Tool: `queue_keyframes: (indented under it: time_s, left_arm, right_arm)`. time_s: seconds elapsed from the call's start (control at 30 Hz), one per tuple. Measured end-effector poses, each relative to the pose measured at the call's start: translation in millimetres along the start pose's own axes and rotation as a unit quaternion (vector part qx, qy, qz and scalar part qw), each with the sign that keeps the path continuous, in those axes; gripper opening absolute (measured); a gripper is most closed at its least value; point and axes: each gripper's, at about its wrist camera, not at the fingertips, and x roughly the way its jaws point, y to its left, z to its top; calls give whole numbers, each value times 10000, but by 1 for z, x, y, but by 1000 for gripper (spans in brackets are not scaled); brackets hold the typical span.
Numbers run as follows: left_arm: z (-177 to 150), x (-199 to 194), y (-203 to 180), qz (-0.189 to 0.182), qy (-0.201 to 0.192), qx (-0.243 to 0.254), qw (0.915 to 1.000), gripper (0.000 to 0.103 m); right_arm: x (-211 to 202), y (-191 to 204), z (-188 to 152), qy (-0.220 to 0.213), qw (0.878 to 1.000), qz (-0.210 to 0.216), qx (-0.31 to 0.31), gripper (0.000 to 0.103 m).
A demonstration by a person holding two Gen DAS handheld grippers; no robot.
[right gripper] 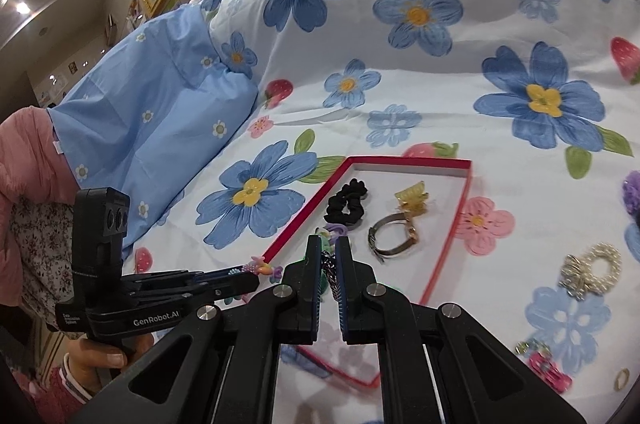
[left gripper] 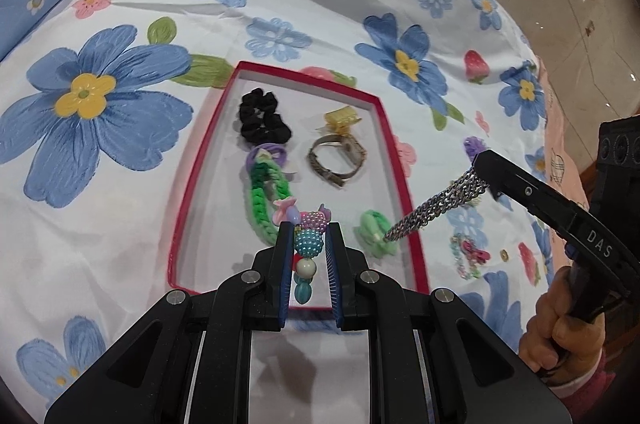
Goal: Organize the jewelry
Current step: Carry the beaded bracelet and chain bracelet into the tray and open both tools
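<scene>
Clamping a beaded bracelet (left gripper: 305,251) in the left gripper (left gripper: 307,244), beads pinched between both fingers, low over the near end of the red tray (left gripper: 401,180). Right gripper (right gripper: 329,256) shut on a silver chain (left gripper: 434,210), chain draped down to the tray's right side, touching a green hair tie (left gripper: 374,230). Inside tray: one black scrunchie (left gripper: 262,120), one watch (left gripper: 337,155), one yellow clip (left gripper: 342,117), one green braided band (left gripper: 266,198). On the bedsheet (right gripper: 400,96) right of tray: one pearl scrunchie (right gripper: 592,270).
</scene>
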Motion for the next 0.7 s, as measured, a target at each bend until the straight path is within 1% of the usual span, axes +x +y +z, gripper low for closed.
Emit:
queue_keyframes:
  time_s: [0.1,0.2,0.37,0.5,0.7]
  left_arm:
    - [2,11,6,66,67,-28,10000,14]
    - [4,25,11,148,153,-49,9998,14]
    - [2,46,18,331,325,-23,9989,14]
    - [0,55,19,431,415,44,9982,14]
    - [-3,64,19,489,542,95,9973,14]
  right_arm:
    - [14,-2,0,76,10000,-49,-38,6]
    - [31,-11,-4,246,9996,-96,33,6]
    - [56,-26,-20,597,9979,-209,127,7]
    - [68,-35,-31,801,9962,-323,113,7]
    - [83,-43,-39,1080,9932,-420,93,7]
